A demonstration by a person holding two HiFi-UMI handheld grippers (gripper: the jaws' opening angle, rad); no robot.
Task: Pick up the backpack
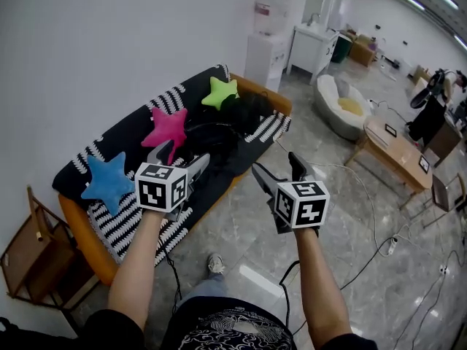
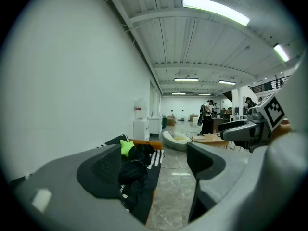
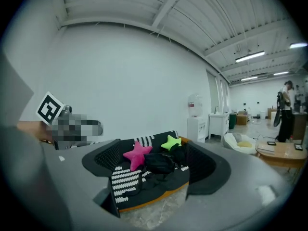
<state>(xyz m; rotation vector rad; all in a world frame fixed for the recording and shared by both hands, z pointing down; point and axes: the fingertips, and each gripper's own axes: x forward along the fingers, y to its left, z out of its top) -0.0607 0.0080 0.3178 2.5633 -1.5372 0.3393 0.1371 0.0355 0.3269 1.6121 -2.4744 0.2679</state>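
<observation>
Black backpack [image 1: 219,138] is lying on the sofa [image 1: 79,233], between the pink star [image 1: 168,127] and green star [image 1: 220,91]. Left hand-held gripper [image 1: 181,156] and right hand-held gripper [image 1: 279,170] hover in front of the sofa, both released, nothing in them.

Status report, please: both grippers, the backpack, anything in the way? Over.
Left gripper open, empty; right gripper open, empty. Backpack on the sofa, untouched. Pink star cushion beside it; front approach looks free.
</observation>
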